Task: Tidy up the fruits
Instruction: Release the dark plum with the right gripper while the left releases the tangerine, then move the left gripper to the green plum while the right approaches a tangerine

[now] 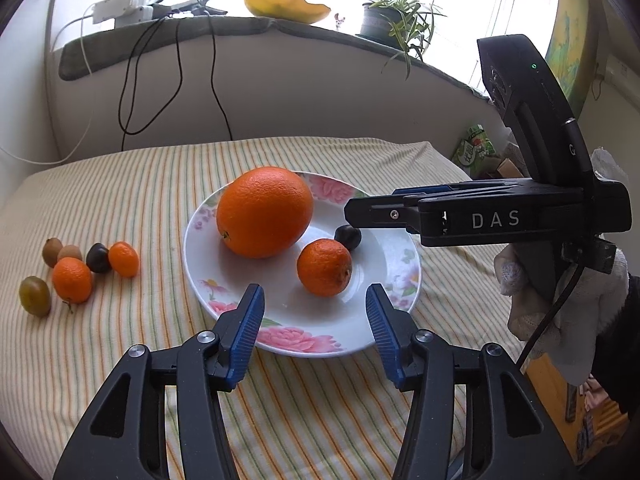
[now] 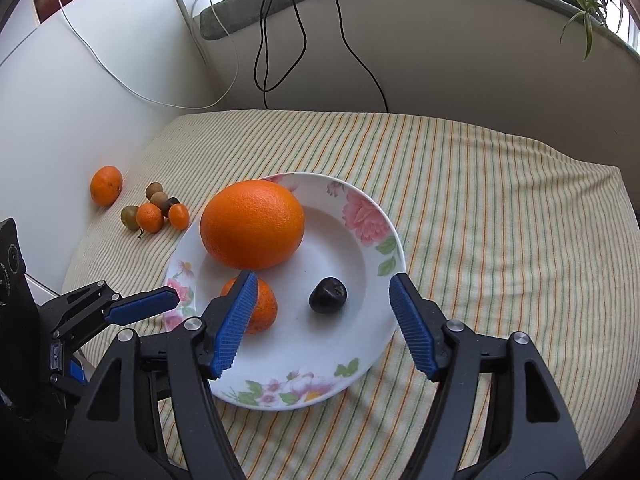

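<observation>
Over the plate (image 2: 384,216), both grippers gape empty: right gripper (image 2: 324,322) clears the dark fruit (image 2: 328,300), left gripper (image 1: 315,322) the mandarin (image 1: 324,267).

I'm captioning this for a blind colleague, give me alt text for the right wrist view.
A floral plate on a striped cloth holds a large orange, a mandarin and a dark plum. The right gripper hovers open above it; more small fruits lie beyond at left.
</observation>
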Demonstrator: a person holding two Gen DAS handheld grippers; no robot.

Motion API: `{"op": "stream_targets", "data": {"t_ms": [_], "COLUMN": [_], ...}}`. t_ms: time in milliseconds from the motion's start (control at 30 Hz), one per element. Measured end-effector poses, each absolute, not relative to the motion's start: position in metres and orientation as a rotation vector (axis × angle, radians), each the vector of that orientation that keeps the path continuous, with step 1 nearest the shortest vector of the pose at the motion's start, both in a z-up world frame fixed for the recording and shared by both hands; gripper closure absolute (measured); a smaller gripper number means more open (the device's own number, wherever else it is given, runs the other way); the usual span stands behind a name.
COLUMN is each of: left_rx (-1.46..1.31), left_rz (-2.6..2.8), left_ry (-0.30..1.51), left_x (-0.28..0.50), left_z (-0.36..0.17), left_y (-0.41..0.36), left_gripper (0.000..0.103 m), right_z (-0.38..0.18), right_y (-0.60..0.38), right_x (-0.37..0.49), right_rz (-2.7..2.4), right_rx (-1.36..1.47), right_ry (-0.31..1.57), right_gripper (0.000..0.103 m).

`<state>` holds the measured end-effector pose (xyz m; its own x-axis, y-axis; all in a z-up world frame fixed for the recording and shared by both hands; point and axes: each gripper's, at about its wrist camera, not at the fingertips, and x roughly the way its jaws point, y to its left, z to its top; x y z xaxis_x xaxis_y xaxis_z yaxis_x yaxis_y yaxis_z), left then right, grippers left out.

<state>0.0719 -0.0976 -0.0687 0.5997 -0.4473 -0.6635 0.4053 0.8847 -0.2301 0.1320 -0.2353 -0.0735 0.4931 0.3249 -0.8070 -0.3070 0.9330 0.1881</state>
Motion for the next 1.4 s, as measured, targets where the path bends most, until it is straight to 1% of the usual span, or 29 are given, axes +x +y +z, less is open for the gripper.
{"op": "stream_targets", "data": {"t_ms": [167, 800, 1400], "left_rx": [-0.055, -0.062, -0.118], "left_rz": [-0.497, -0.431, -0.205], "left_ry": [0.785, 0.744, 0.765], "left_x": [0.072, 0.06, 0.055], "left_z": [-0.068, -0.061, -0.08], "left_y": [-0.098, -0.065, 0.038], "left_gripper": [0.051, 0.051, 0.051], "right_z": [-0.07, -0.045, -0.036], "right_y": [-0.238, -0.212, -0.13], "right_x": [0.132, 0.124, 0.12], "right_rz": [0.373, 0.433, 0.61], "right_rx": [0.024, 0.012, -0.121], "right_ry": [0.971, 0.904, 0.852], "right_gripper": [0.029, 0.029, 0.029]}}
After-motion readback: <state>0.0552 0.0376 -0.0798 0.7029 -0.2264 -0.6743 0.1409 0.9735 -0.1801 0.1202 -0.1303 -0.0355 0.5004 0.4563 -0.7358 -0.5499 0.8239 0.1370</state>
